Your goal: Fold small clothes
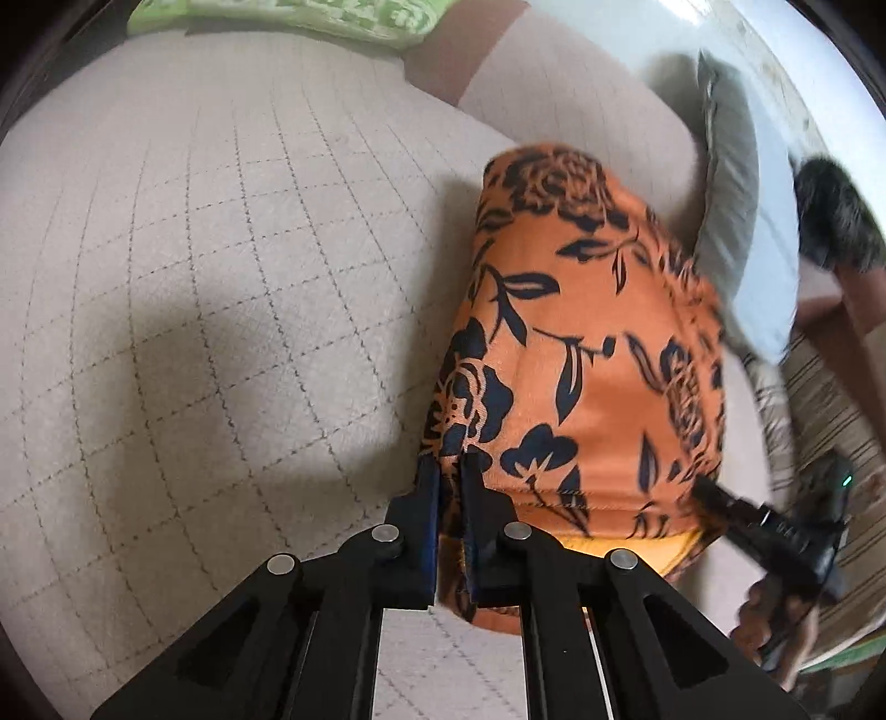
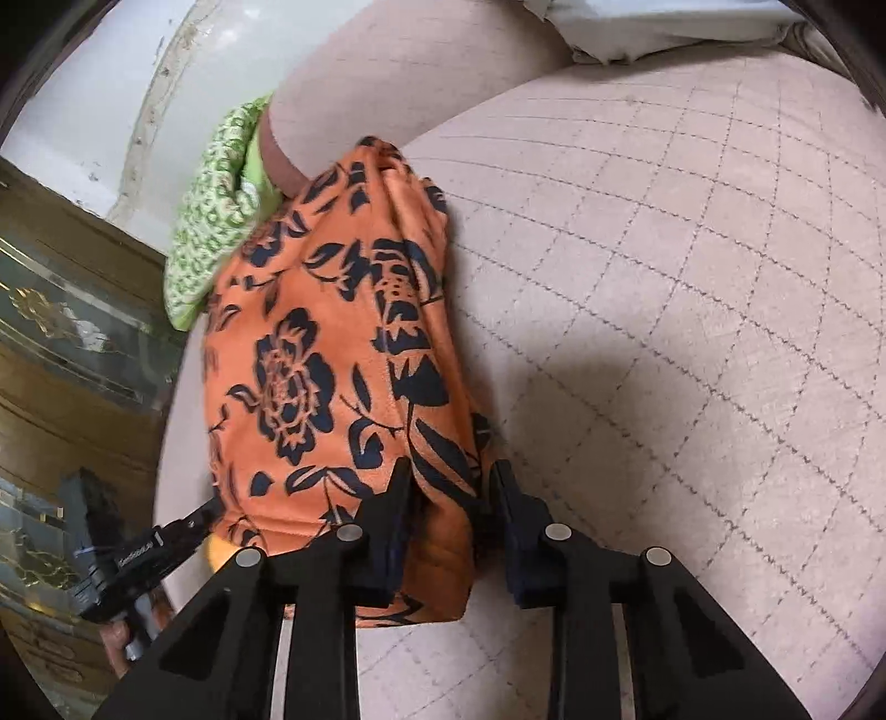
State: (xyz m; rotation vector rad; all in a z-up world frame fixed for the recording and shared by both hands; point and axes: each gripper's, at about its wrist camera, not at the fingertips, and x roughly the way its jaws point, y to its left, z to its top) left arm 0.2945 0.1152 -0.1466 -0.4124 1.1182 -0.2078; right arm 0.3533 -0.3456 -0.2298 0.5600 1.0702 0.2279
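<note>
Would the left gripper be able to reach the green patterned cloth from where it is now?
Probably not yet: the left gripper is shut on the orange floral garment, and the green cloth lies far across the quilted surface.

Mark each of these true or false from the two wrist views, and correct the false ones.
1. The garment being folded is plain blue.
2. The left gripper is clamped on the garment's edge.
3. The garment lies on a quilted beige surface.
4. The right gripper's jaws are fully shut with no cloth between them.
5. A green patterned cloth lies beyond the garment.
1. False. The orange floral garment is orange with a dark flower print.
2. True. The left gripper pinches its near edge.
3. True. It rests on the quilted surface.
4. False. The right gripper has a gap between its jaws, with cloth in it.
5. True. The green cloth lies behind it.
</note>
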